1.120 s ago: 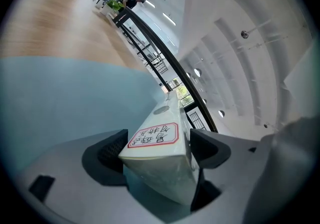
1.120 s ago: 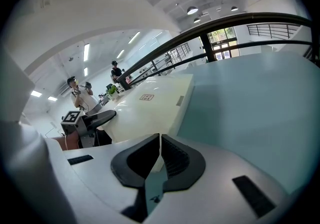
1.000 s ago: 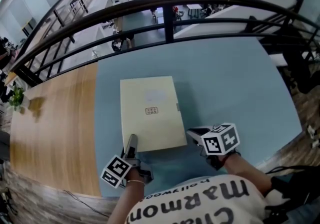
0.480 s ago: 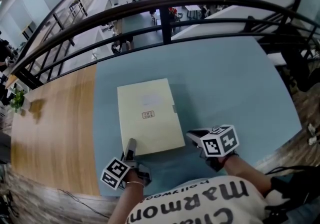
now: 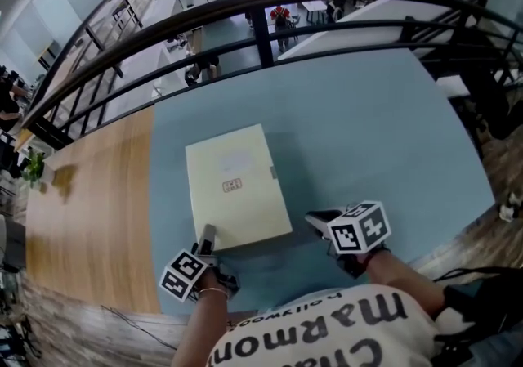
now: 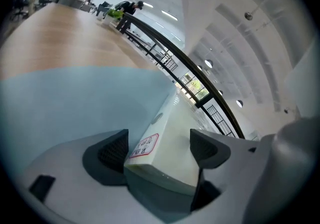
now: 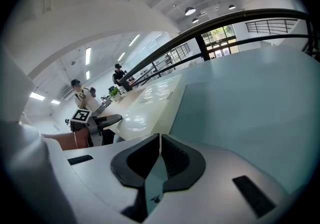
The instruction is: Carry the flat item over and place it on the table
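Note:
A flat cream box [image 5: 235,185] with a small label lies on the blue table top [image 5: 368,128]. My left gripper [image 5: 204,236] is at the box's near left corner, and the left gripper view shows that corner of the box [image 6: 167,133] wedged between both pads, so my left gripper [image 6: 160,150] is shut on it. My right gripper [image 5: 315,218] rests just off the box's near right corner, apart from it. In the right gripper view my right gripper [image 7: 159,143] has its pads pressed together with nothing between them, and the box [image 7: 150,103] lies to its left.
A wooden table section [image 5: 90,202] adjoins the blue top on the left. A black railing [image 5: 270,6] runs along the table's far edge, with a lower floor beyond. The person's printed shirt [image 5: 327,333] fills the near edge.
The box and my left gripper have slid a little to the left, the box turning slightly. The right gripper has stayed where it was.

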